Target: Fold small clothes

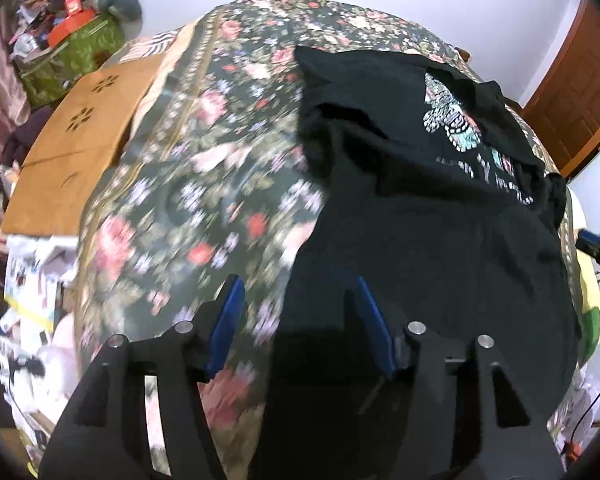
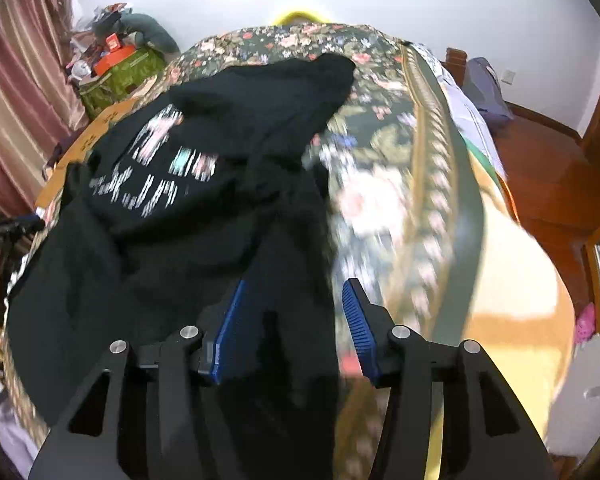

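The black cotton T-shirt with a pale printed motif lies crumpled on the dark floral bedspread. The left gripper tilts steeply down over the shirt's near edge: its jaws stand spread, the blue pads clear of the cloth, black fabric under the right-hand pad only. At nine o'clock this view alone shows a tan wooden board.

In the right wrist view the shirt spreads from six towards ten o'clock. The right gripper, also pitched down, is spread, with a dark fold lying between its pads, unpinched. A reddish wooden floor shows at three o'clock.
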{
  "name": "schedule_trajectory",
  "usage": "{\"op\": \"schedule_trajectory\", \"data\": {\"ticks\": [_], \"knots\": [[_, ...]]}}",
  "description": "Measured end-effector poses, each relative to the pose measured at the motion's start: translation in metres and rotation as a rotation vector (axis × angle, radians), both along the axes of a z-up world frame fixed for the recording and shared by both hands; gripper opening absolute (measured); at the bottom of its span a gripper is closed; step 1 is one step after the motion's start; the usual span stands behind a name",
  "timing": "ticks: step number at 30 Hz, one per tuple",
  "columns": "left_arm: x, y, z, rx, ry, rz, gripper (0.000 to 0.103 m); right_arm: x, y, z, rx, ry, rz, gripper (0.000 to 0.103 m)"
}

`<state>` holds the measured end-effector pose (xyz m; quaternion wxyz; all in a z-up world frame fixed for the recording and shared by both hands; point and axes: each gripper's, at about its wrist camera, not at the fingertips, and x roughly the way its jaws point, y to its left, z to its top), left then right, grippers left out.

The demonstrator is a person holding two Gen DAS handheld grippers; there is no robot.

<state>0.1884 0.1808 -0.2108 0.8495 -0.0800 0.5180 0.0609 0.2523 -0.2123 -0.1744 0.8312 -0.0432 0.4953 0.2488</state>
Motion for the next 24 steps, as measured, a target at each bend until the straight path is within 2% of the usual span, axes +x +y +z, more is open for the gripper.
{"op": "schedule_trajectory", "data": {"ticks": [9, 12, 17, 19, 22, 23, 24], "knots": [[-0.069, 0.009, -0.018, -0.086, 0.067, 0.059, 0.058, -0.054, -0.032, -0.028, 0.012, 0.120, -0.062, 0.046], [-0.084, 0.006, -0.021, -0.097, 0.058, 0.065, 0.061, -0.064, -0.039, -0.039, 0.034, 0.167, -0.085, 0.047], [-0.098, 0.007, -0.024, -0.165, 0.056, 0.076, 0.061, -0.069, -0.042, -0.042, 0.062, 0.168, -0.099, 0.047], [-0.101, 0.007, -0.025, -0.196, 0.048, 0.084, 0.057, -0.068, -0.040, -0.044, 0.067, 0.167, -0.096, 0.046], [-0.102, 0.005, -0.025, -0.221, 0.034, 0.084, 0.045, -0.073, -0.039, -0.047, 0.099, 0.178, -0.084, 0.031], [-0.102, 0.003, -0.024, -0.224, 0.028, 0.077, 0.037, -0.073, -0.037, -0.046, 0.114, 0.180, -0.077, 0.022], [-0.102, -0.001, -0.022, -0.216, 0.022, 0.065, 0.027, -0.074, -0.034, -0.045, 0.116, 0.173, -0.071, 0.018]]}}
